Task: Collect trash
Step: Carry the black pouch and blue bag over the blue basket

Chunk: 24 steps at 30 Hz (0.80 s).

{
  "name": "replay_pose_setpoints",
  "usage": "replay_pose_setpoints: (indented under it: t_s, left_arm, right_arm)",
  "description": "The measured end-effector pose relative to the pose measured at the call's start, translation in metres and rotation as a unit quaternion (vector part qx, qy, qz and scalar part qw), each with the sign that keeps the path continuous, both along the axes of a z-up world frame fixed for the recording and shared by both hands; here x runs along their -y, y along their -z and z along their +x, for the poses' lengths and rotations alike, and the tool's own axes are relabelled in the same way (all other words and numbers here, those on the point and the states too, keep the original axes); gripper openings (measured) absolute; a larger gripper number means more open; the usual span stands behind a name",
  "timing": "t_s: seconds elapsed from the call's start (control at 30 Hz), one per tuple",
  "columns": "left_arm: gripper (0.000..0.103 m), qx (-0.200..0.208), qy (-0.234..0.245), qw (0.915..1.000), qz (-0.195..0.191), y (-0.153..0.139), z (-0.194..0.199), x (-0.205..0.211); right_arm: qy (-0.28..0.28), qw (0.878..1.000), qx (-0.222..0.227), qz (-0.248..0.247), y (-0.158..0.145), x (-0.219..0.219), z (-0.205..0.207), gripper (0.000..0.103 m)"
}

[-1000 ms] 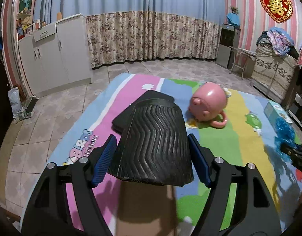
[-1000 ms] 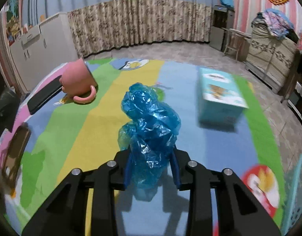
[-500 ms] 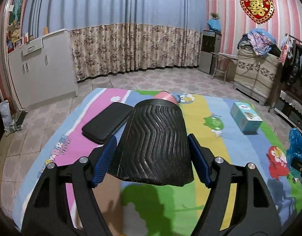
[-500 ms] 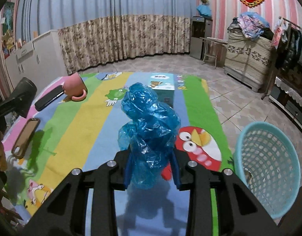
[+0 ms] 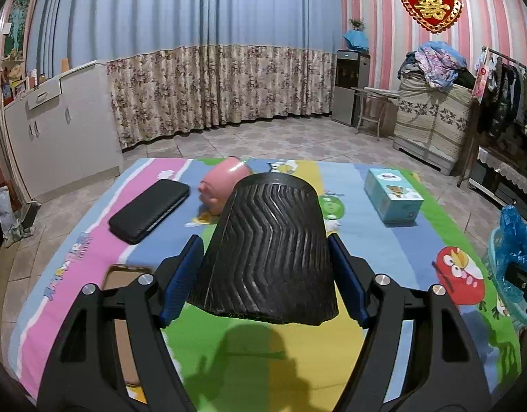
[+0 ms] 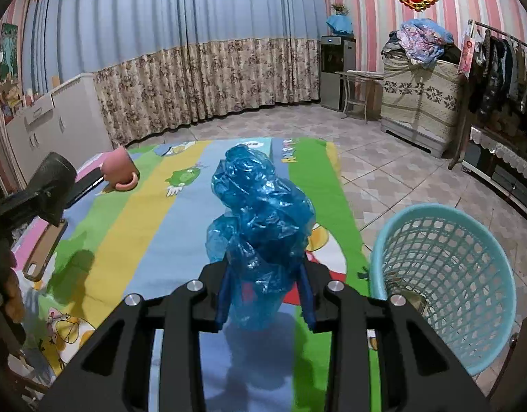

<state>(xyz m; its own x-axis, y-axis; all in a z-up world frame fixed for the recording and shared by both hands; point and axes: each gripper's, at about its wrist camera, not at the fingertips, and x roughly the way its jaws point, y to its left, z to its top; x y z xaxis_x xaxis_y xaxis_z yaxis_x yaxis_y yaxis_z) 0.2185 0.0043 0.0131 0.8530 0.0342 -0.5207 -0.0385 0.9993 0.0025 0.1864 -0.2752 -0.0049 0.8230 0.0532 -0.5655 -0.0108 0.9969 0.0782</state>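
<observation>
My left gripper (image 5: 265, 285) is shut on a black ribbed paper cup (image 5: 267, 247), held above the striped play mat (image 5: 383, 250). My right gripper (image 6: 265, 295) is shut on a crumpled blue plastic bag (image 6: 260, 216), held above the mat's right side. A light blue mesh basket (image 6: 445, 274) stands on the tiled floor just right of the right gripper, with some scraps at its bottom. The bag also shows at the right edge of the left wrist view (image 5: 515, 240), over the basket. The left gripper with the cup shows at the left of the right wrist view (image 6: 50, 185).
On the mat lie a pink mug (image 5: 222, 182) on its side, a black case (image 5: 148, 211), a phone (image 5: 121, 278) and a teal tissue box (image 5: 392, 199). White cabinets (image 5: 61, 127) stand at left; a clothes rack and covered furniture (image 5: 431, 113) at right.
Both grippers have swung to the right with their loads. The basket has come closer to the right gripper, and the tissue box has left the right wrist view.
</observation>
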Motion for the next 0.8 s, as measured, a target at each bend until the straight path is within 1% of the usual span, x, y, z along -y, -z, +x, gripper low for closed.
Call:
replay_pose_setpoints:
  t_s: [0.13,0.3,0.37,0.43,0.6,0.8]
  left_arm:
    - [0.072,0.011,0.015,0.9998,0.004,-0.006,0.002,0.028]
    - [0.072,0.03,0.048,0.9984,0.006,-0.017,0.001,0.072]
    - [0.072,0.035,0.061,0.9975,0.006,-0.019,0.0,0.088]
    - [0.072,0.038,0.076,0.9963,0.005,-0.021,-0.001,0.108]
    - [0.072,0.042,0.117,0.9923,0.003,-0.023,-0.002,0.158]
    - [0.072,0.038,0.162,0.9861,-0.006,-0.016,-0.005,0.212]
  right_arm:
    - [0.031,0.999,0.013,0.014,-0.007,0.032,-0.002,0.033]
    - [0.081,0.996,0.02,0.016,-0.01,0.083,-0.014,0.033]
    - [0.096,0.995,0.02,0.01,-0.01,0.1,-0.018,0.033]
    - [0.114,0.993,0.019,0.007,-0.009,0.118,-0.023,0.033]
    - [0.155,0.987,0.018,0.024,-0.005,0.163,-0.033,0.033]
    - [0.178,0.984,0.01,0.03,0.003,0.192,-0.035,0.033]
